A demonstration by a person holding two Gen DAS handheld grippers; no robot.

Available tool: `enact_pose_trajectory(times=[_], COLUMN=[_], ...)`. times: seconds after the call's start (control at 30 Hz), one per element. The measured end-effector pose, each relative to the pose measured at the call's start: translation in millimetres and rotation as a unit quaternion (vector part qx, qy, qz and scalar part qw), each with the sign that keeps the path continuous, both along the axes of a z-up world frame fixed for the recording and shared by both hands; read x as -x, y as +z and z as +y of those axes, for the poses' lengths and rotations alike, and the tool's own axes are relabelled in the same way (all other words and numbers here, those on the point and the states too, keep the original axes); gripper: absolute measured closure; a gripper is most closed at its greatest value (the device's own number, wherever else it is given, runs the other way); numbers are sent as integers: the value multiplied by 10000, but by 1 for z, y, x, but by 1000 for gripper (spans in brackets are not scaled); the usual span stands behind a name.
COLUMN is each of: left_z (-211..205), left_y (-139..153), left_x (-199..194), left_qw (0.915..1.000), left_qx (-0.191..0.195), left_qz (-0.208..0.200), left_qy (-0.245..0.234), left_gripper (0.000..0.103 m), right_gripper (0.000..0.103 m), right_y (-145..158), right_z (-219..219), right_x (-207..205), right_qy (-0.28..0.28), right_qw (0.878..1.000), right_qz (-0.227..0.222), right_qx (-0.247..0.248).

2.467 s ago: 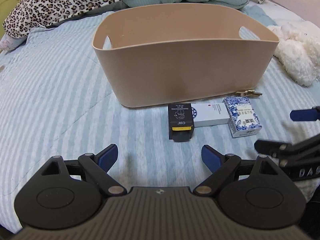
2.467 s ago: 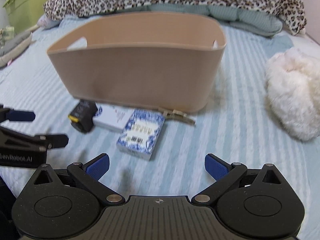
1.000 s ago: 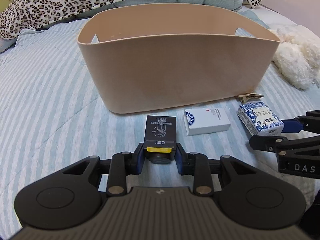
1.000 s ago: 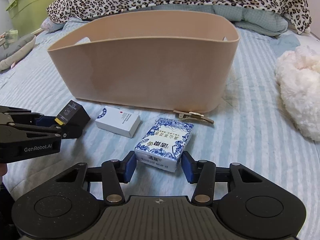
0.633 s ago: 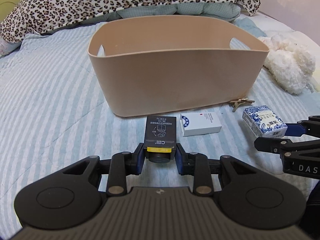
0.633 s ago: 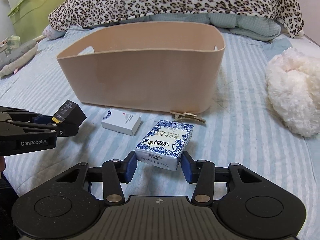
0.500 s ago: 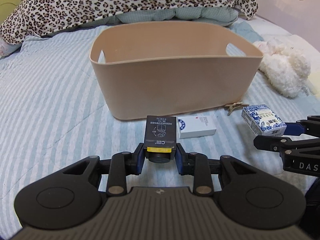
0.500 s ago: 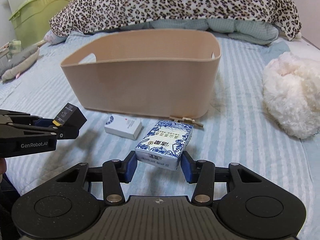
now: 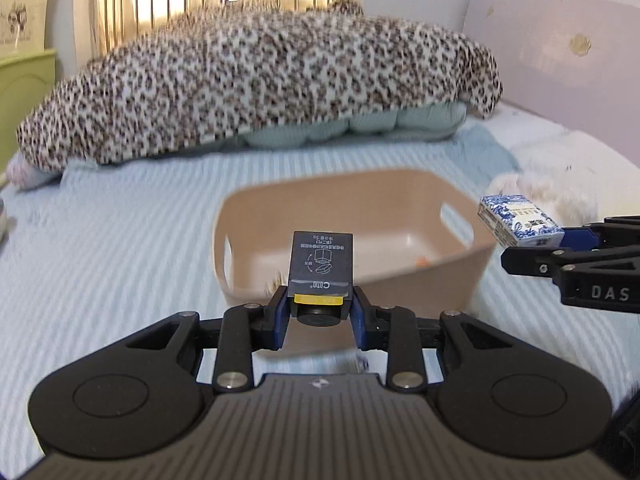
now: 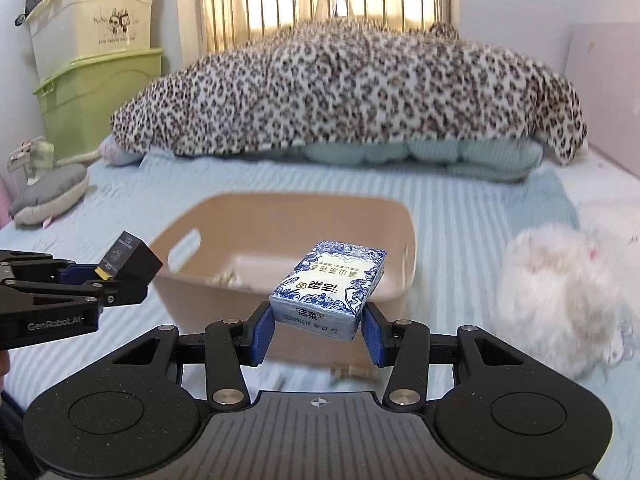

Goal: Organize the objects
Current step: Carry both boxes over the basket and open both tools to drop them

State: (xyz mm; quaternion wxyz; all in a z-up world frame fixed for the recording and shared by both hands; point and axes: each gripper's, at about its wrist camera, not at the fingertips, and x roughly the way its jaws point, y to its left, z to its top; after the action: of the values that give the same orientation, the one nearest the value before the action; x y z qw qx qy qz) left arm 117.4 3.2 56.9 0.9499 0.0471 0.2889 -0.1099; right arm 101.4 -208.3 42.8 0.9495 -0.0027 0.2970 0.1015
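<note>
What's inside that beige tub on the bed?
The beige tub shows a mostly bare floor with a small orange speck. The black box and near wall hide the rest.

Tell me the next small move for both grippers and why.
Probably carry both forward a little over the beige plastic tub, then open. The left hand-held gripper is shut on the small black box with a yellow band, the right hand-held gripper on the blue-and-white patterned tissue pack; both are lifted, seemingly short of the tub's opening.
</note>
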Motion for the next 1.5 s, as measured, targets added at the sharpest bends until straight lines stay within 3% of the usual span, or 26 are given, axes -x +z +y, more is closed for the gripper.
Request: enact_pose_trajectory(times=[0.2,0.4,0.77,0.9,1.03,1.17,1.23,1.4,1.5], left_z=[-2,-7,-7,-3,-8,-3,-3,-4,-4], left_y=[12,0,-49,-64,-66,-58,-49,-18,-5], left_x=[-26,-58,-117,-127,-129,-128,-124,-103,-90], left_qw=[9998,9995,9933,9888,9877,9888,9899,9931,9938], left_qx=[42,-62,-256,-110,-420,-161,-146,-165,-89], left_qz=[-152,-44,754,1149,1144,1141,1029,730,730], left_qy=[116,320,837,942,977,946,965,902,836], left_gripper=[70,70,70,70,70,70,68,28,25], right_gripper=[59,59,59,59,58,58,52,39,26], right_y=[13,8,-31,-45,-57,-60,-55,-33,-18], right_z=[9,21,39,39,41,40,36,25,17], right_x=[-24,-52,-115,-128,-132,-127,-124,-102,-88], right_qy=[9,4,-2,-13,9,39,17,-33,-11], right_qw=[9996,9993,9983,9972,9958,9955,9960,9978,9985], right_qz=[-220,-219,254,545,736,778,758,453,361], right_qx=[191,287,520,519,545,536,480,483,413])
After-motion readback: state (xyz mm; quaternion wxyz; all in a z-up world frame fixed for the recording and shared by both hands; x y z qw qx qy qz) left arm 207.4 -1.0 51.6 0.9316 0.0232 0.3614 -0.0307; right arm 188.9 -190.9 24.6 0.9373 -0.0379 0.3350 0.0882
